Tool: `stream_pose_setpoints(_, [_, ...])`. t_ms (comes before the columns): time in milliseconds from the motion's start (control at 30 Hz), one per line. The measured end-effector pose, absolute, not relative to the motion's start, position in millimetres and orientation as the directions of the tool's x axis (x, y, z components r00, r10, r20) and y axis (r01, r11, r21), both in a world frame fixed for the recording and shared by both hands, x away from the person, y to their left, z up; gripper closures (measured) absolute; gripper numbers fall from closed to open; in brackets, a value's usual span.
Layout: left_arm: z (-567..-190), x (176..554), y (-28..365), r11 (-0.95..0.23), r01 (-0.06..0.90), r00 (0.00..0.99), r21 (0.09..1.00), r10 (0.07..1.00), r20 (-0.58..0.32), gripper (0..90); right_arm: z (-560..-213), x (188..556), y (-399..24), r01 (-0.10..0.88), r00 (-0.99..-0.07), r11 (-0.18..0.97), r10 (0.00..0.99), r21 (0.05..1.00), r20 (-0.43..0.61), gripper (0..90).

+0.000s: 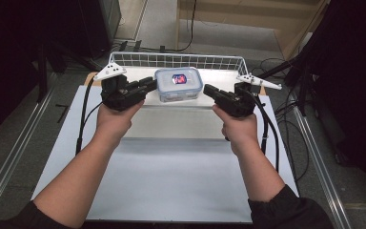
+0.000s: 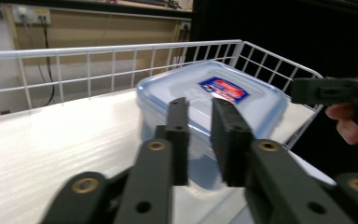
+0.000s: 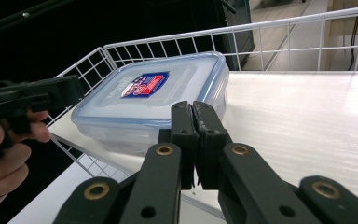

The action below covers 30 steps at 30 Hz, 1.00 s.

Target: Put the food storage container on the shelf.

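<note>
A lidded box (image 1: 178, 84) is sitting in the wire basket (image 1: 124, 58), flanked by both grippers. The left gripper (image 2: 199, 135) is standing slightly parted and empty; the right gripper (image 3: 195, 140) is closed on nothing. Pushing unevenly could slide the box against the wire.

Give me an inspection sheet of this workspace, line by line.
Surface: white board on the table, bare in front.
Job's things: lidded clear box with a red-blue label, in the wire basket.
Clutter: nothing seen.
Grippers: left gripper at the box's left side, jaws a little apart; right gripper at its right, jaws together.
Cables: black cables trail from both grippers.
Surroundings: dark stands, floor cables, wooden wall behind.
</note>
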<state>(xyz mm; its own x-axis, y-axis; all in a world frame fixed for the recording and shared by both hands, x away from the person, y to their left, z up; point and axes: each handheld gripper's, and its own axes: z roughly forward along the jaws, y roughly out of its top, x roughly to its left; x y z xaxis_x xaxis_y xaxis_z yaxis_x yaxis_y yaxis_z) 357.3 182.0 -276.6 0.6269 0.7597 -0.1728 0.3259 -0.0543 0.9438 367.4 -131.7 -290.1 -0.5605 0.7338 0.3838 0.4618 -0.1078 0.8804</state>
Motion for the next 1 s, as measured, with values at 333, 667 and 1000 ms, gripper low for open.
stream_pose_setpoints(333, [-286, 337, 160, -0.097, 0.303, 0.711, 0.948, 0.685, -0.157, 90.0, -289, 365, -130, 0.461, -0.563, -0.105, 0.733, 0.881, 0.382, 88.0])
stream_pose_setpoints(667, [-290, 352, 161, -0.059, 0.324, 0.667, 0.944, 0.722, -0.184, 90.0, -289, 365, -133, 0.459, -0.564, -0.103, 0.734, 0.883, 0.379, 87.7])
stream_pose_setpoints(1000, [-289, 338, 165, -0.052, 0.296, 0.677, 0.954, 0.716, -0.171, 70.0, -292, 356, -137, 0.453, -0.568, -0.1, 0.733, 0.886, 0.373, 83.2])
